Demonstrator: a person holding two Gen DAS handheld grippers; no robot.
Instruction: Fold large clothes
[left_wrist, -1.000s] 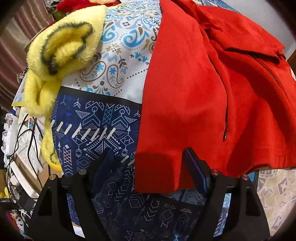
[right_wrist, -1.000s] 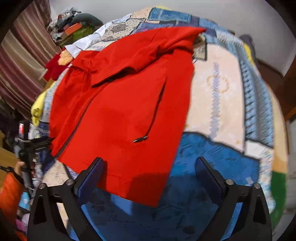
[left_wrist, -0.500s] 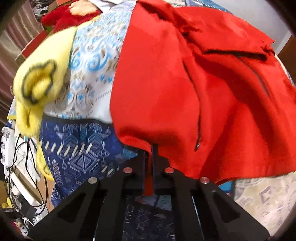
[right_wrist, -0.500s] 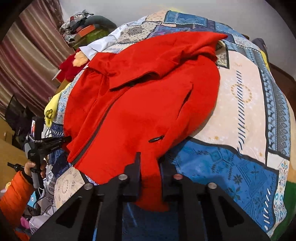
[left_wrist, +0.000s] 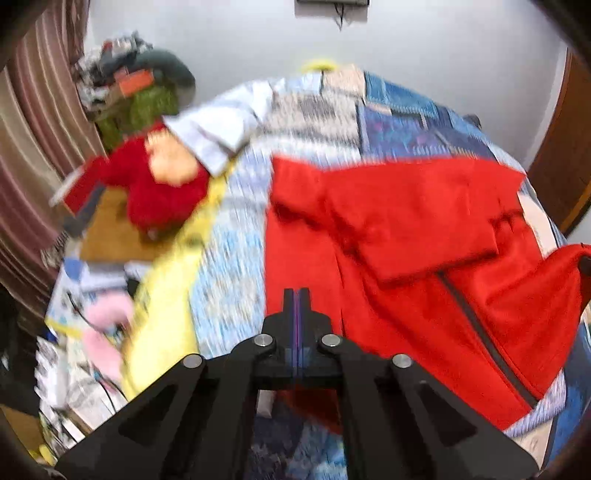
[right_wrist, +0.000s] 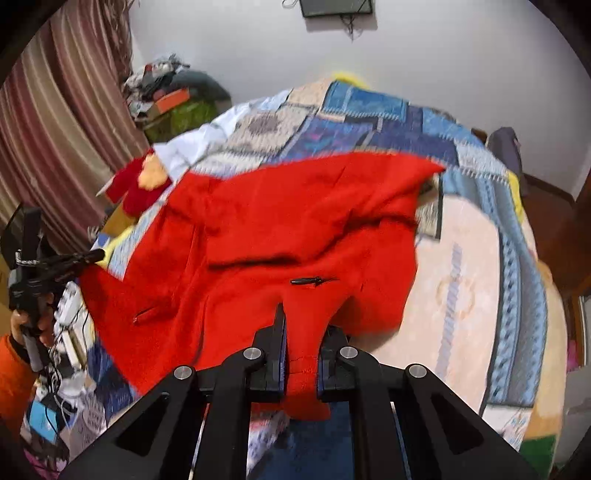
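Red jacket (right_wrist: 295, 229) lies spread across the patchwork bedspread (right_wrist: 480, 295) on the bed. Right tool (right_wrist: 300, 325) is clamped on the jacket's near hem, cloth bunched between its fingers. Left tool (left_wrist: 296, 295) has its fingers pressed together at the jacket's left edge; whether cloth sits between them cannot be told.
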